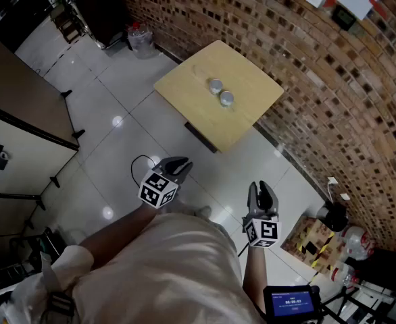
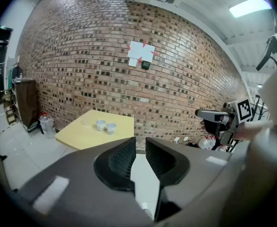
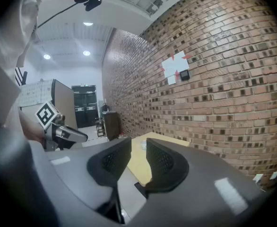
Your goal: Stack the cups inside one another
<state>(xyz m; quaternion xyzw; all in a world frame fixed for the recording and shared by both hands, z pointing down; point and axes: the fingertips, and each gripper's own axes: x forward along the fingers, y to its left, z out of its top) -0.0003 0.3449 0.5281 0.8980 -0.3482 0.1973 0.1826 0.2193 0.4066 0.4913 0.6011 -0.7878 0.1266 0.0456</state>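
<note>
Overhead, a person stands on a white tiled floor [image 1: 117, 86], well back from a square yellow table [image 1: 249, 117] that sits against a brick wall [image 1: 333, 100]. Both forearms reach forward from the body toward the table, bent at the elbow.

The left gripper [image 1: 183, 165] tilts somewhat downward toward the table's near edge. Its jaws stand a little apart with nothing between them. The right gripper [image 1: 261, 187] is about as far from the table and points nearly level. Its jaws are also slightly parted and empty. Each gripper carries a cube with square markers at its rear.

One small pale cup [image 1: 215, 86] and a second cup [image 1: 226, 98] stand upright side by side near the middle of the table, not nested. They are too small to tell whether they touch.

The person's hands are mostly hidden behind the marker cubes. A light shirt [image 1: 164, 268] fills the lower part of the head view and covers the upper arms. In the right gripper view, the jaws block most of the table, leaving only a yellow strip between them, and the cups are hard to make out there. In the left gripper view, the cups appear as tiny shapes on the table above the jaws.
</note>
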